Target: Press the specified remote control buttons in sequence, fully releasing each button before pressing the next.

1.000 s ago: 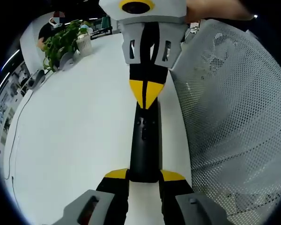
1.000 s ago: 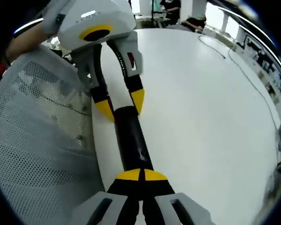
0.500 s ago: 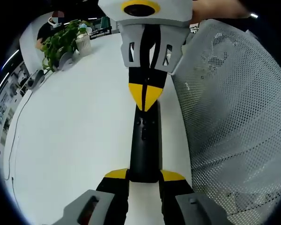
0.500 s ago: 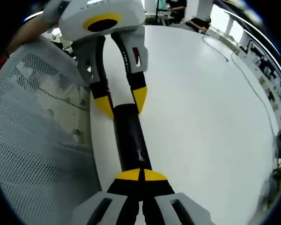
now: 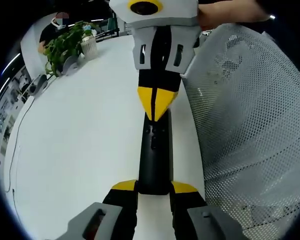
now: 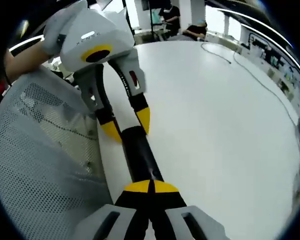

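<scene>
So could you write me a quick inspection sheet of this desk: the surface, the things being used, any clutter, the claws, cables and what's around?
Surface: white table, bare around the work.
Job's things: black remote control lying flat near the table edge, buttons up.
Clutter: nothing seen close to the remote.
Claws: left claw has its yellow-tipped jaws either side of one end of the remote; right claw has its tips together over the remote's button face at the other end; contact cannot be told.
Cables: a thin cable trails across the far table.
Surroundings: white mesh chair back beside the table edge; potted plant at the far end; people seated beyond.
</scene>
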`<action>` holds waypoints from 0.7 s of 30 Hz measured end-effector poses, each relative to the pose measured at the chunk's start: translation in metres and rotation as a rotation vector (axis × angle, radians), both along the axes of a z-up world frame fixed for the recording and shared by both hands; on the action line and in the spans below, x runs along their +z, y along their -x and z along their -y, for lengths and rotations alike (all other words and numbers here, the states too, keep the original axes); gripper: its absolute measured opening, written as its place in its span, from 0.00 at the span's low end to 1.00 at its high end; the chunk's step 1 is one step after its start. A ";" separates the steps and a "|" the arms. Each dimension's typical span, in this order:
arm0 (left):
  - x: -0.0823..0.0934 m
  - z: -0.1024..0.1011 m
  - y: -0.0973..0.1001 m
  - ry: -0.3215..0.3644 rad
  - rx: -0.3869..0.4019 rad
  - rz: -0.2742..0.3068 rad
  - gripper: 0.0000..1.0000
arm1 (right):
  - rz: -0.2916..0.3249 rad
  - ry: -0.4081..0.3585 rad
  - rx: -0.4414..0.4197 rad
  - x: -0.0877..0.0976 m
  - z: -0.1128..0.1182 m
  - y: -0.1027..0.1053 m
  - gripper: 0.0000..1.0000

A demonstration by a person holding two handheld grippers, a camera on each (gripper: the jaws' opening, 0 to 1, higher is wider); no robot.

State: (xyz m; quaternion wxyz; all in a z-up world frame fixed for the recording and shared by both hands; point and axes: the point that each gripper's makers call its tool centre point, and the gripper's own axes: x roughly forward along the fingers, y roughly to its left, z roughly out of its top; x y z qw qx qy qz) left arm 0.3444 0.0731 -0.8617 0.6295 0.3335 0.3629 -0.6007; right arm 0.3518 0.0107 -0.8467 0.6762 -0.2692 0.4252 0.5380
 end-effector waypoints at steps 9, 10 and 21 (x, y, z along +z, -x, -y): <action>0.000 0.000 0.000 0.001 0.000 -0.001 0.25 | 0.038 0.061 0.081 -0.005 0.002 0.002 0.00; 0.000 0.000 0.000 0.000 -0.001 -0.001 0.25 | 0.038 0.064 0.083 -0.005 0.002 0.001 0.00; 0.000 0.000 0.000 -0.003 -0.003 -0.008 0.25 | 0.074 0.136 0.190 -0.008 0.001 0.000 0.00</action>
